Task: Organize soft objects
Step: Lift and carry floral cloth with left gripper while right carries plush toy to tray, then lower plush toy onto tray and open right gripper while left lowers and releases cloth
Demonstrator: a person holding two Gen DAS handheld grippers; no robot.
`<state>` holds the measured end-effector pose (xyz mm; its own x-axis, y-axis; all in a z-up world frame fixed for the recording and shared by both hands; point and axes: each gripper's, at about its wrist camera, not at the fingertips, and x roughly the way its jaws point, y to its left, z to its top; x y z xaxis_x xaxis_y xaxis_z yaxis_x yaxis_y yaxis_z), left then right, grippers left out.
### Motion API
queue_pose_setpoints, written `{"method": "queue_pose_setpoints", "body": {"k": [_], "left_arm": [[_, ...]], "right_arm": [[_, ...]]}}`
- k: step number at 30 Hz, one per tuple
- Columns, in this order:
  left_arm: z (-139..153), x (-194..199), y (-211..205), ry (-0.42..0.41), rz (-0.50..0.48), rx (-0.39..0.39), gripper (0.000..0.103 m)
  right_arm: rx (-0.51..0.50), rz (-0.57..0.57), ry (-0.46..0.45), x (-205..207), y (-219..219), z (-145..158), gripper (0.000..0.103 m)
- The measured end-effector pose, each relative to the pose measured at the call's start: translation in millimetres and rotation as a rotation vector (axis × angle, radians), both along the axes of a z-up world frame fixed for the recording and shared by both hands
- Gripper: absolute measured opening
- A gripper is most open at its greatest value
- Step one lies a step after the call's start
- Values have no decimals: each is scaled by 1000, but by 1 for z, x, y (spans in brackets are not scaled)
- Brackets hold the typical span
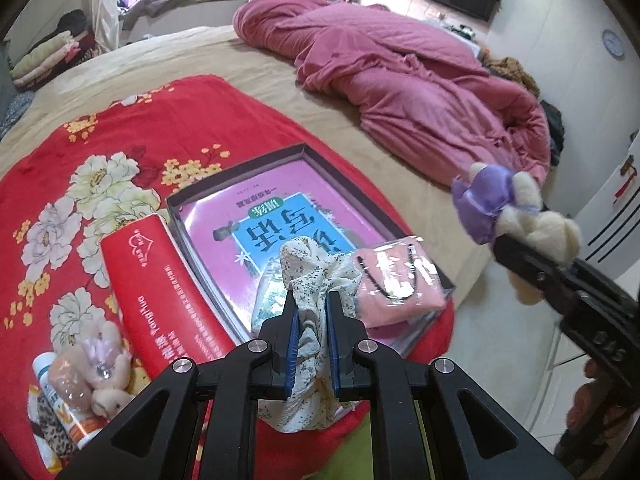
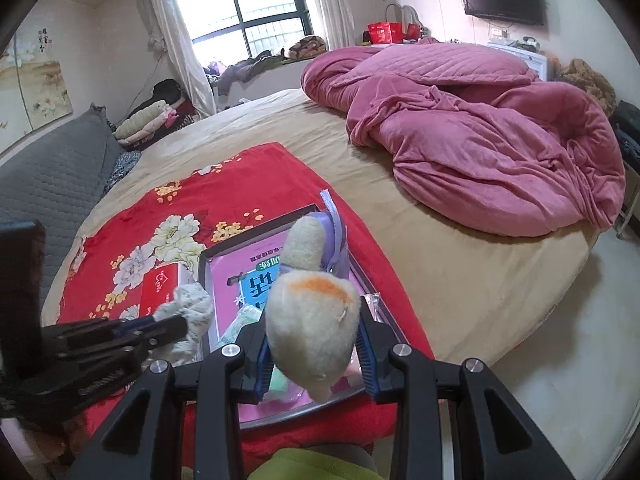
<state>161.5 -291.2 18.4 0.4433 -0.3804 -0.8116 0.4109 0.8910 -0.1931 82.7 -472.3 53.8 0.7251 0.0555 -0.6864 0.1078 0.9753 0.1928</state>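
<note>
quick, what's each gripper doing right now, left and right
left gripper: shut on the floral cloth.
right gripper: shut on the plush toy.

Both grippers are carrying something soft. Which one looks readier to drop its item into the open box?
Probably the left. The left gripper, shut on the floral cloth, hangs right over the box; the right gripper, holding the plush toy, sits off to its side.

Floral cloth (image 1: pixel 310 280), cream with small dark sprigs, crumpled, pinched and hanging over the near end of the open tray (image 1: pixel 236 168). Cream plush toy (image 2: pixel 310 312) with orange patch and purple ribbon, clamped, held above the tray's near right part. Pink pouch (image 1: pixel 396 284) in clear wrap lies in the tray's near right corner. Small plush bear (image 1: pixel 102 364) lies on the red blanket (image 1: pixel 80 128), near left corner.
</note>
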Motion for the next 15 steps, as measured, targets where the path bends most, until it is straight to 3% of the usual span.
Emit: {"method": "queue_pose_setpoints", "body": {"k": [15], "left_arm": [[-47, 20, -30, 77, -40, 63, 13]], "right_arm": [[16, 60, 65, 28, 0, -36, 36]]}}
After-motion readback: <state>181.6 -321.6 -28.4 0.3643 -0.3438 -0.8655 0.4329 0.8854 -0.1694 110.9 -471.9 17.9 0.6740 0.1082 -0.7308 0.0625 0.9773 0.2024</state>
